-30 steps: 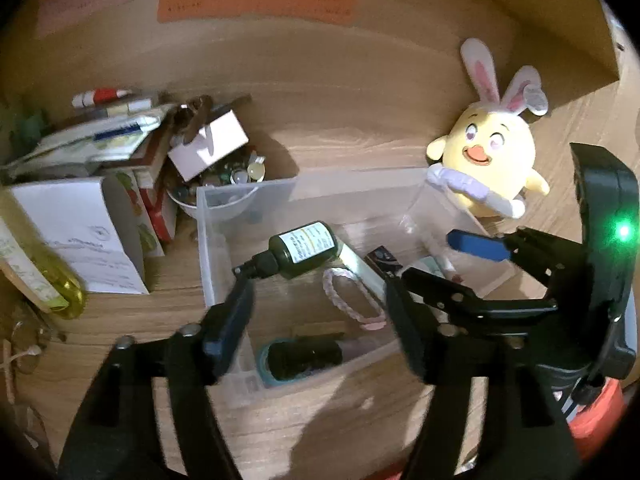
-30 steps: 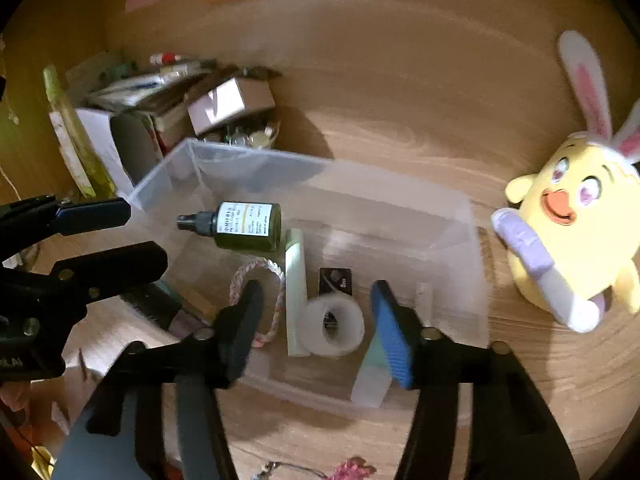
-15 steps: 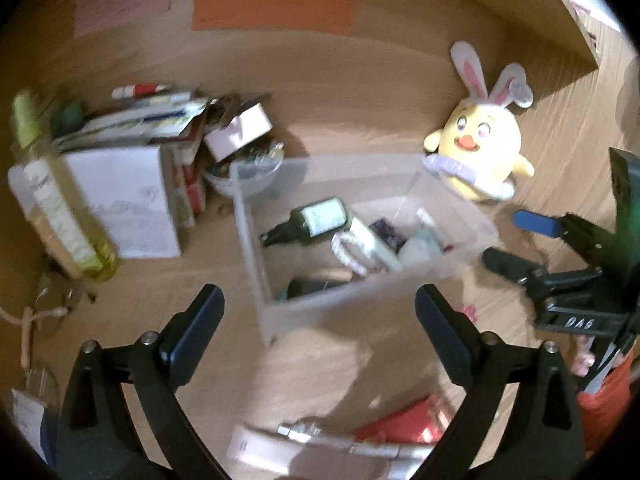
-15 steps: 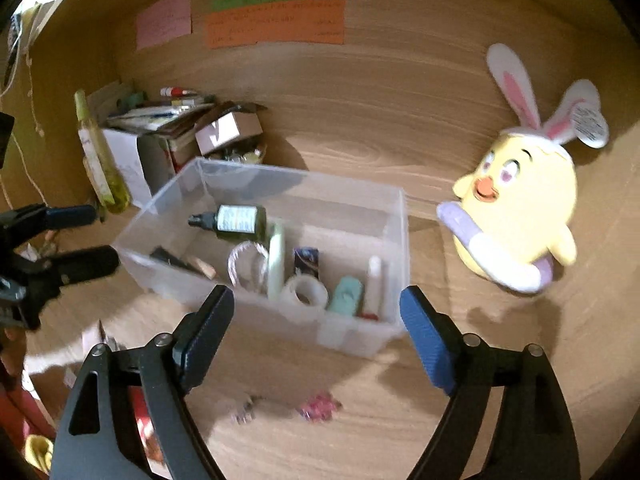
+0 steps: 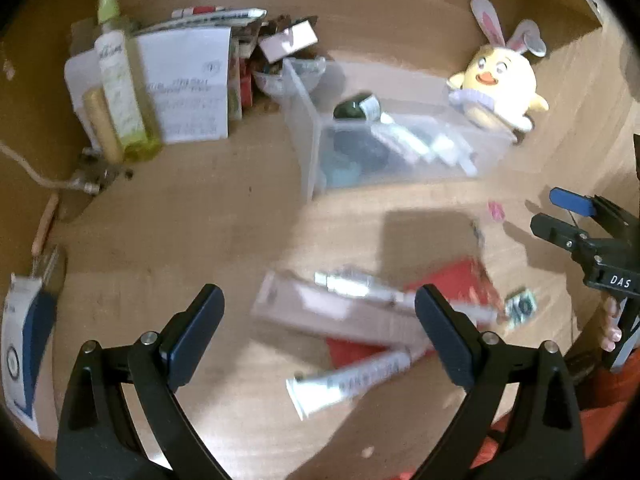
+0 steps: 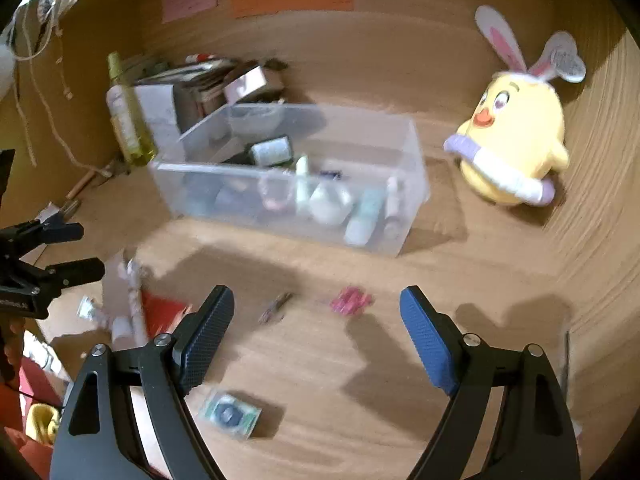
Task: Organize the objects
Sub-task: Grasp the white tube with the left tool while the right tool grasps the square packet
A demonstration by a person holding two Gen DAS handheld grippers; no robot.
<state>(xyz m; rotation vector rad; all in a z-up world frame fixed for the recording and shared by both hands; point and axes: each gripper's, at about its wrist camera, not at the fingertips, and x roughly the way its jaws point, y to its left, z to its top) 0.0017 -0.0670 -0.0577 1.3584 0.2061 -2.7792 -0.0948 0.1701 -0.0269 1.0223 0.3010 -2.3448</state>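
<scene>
A clear plastic bin (image 5: 308,152) (image 6: 404,200) holds a dark bottle (image 5: 356,108) (image 6: 272,150), tubes and other small items. My left gripper (image 5: 316,300) hangs open and empty above a pale pink box (image 5: 320,312), a white tube (image 5: 352,376) and a red packet (image 5: 452,280). A small green packet (image 5: 520,308) (image 6: 232,414) lies beside them. My right gripper (image 6: 316,296) is open and empty above the desk, with a pink clip (image 6: 350,300) and a small brown clip (image 6: 276,306) between it and the bin. Each view shows the other gripper (image 5: 560,216) (image 6: 80,250) at its edge.
A yellow plush chick (image 5: 500,76) (image 6: 516,136) sits right of the bin. Left of it stand a tall yellow-green bottle (image 5: 120,80) (image 6: 128,120) and a pile of boxes and papers (image 5: 192,84). A white and blue box (image 5: 24,344) lies at the left edge.
Both grippers have pulled back from over the bin toward the near side of the desk, and their jaws stand wider. Loose items on the desk have come into view.
</scene>
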